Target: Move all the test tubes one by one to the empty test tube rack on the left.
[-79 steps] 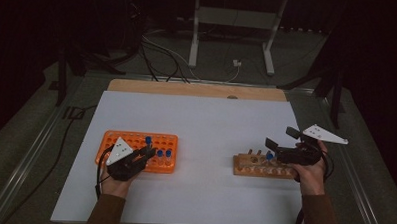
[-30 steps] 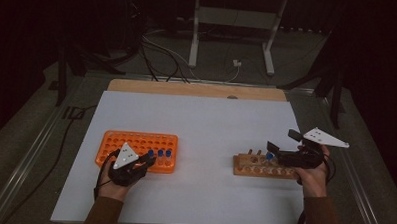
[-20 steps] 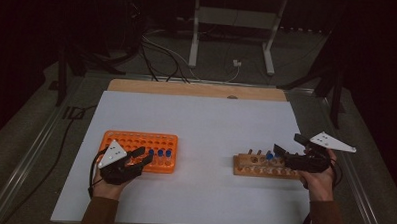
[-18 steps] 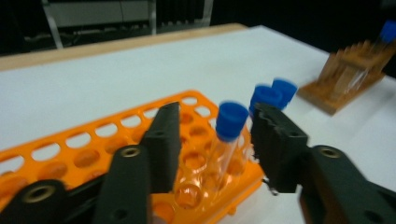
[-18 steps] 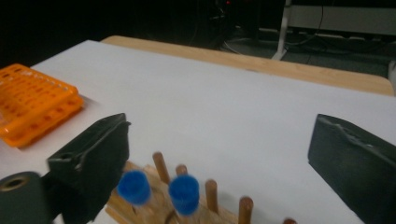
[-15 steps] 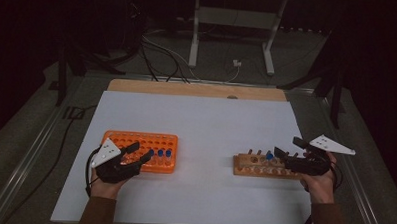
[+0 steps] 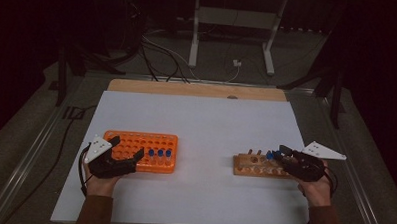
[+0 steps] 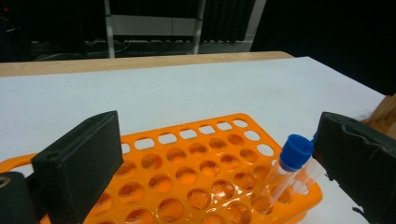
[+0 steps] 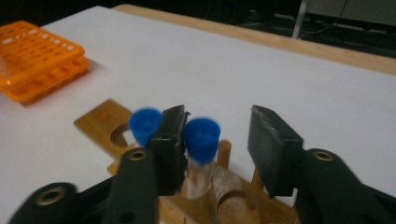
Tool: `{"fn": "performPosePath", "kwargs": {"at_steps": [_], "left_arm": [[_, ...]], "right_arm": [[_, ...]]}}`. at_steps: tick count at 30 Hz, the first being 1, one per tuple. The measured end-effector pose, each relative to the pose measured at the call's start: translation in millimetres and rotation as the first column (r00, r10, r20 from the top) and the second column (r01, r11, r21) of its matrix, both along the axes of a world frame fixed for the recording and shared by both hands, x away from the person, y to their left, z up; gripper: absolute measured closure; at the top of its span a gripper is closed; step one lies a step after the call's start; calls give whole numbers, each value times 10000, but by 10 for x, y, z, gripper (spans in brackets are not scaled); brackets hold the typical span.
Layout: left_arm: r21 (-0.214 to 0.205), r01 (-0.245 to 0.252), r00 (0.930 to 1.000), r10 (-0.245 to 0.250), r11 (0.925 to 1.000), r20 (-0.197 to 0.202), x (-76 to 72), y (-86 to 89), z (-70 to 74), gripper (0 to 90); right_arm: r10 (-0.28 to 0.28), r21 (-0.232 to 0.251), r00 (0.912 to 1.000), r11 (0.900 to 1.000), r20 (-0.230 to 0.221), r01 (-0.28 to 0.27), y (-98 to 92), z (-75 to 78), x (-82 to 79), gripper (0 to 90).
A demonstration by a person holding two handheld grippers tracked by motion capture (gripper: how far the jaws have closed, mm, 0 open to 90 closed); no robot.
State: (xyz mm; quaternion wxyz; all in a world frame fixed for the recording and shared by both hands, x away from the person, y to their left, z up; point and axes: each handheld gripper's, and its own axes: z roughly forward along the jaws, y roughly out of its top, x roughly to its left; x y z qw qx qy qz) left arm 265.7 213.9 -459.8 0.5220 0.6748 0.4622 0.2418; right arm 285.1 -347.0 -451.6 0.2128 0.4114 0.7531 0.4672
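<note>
Blue-capped tube [image 9: 201,140] is standing upright between my right gripper's [image 9: 217,144] closing jaws, hugging one, not yet pinched; my left gripper [image 8: 215,158] is gaping empty.

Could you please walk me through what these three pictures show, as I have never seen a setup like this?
A person sits at a white table, holding a hand-held gripper in each hand. One picture looks down from above; the other two come from cameras riding on each gripper. The left gripper has just been opening beside an orange rack where blue-capped tubes stand; it holds nothing. The right gripper has just been closing around a blue-capped tube standing in a wooden rack; a gap remains on one side, so it is not yet gripped.
</note>
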Motion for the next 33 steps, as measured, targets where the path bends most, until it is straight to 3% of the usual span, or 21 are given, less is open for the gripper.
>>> {"fn": "performPosePath", "kwargs": {"at_steps": [6, 9, 23, 33], "left_arm": [[87, -44, 9998, 46, 10000, -171, 14, 0, -30, 22], [64, -45, 9999, 46, 10000, -155, 11, -1, -30, 20], [65, -6, 9998, 7, 10000, -221, 17, -6, -42, 14], [145, -41, 9996, 45, 9999, -283, 26, -12, -49, 7]], "right_arm": [[263, -264, 9996, 9993, -94, -265, 30, -57, -40, 728], [280, -526, 9996, 9982, -98, -285, 54, -82, -52, 744], [306, -505, 9995, 9983, -33, -307, 54, -64, -63, 768], [324, 242, 9994, 9992, 97, -326, 20, 101, -42, 769]]}}
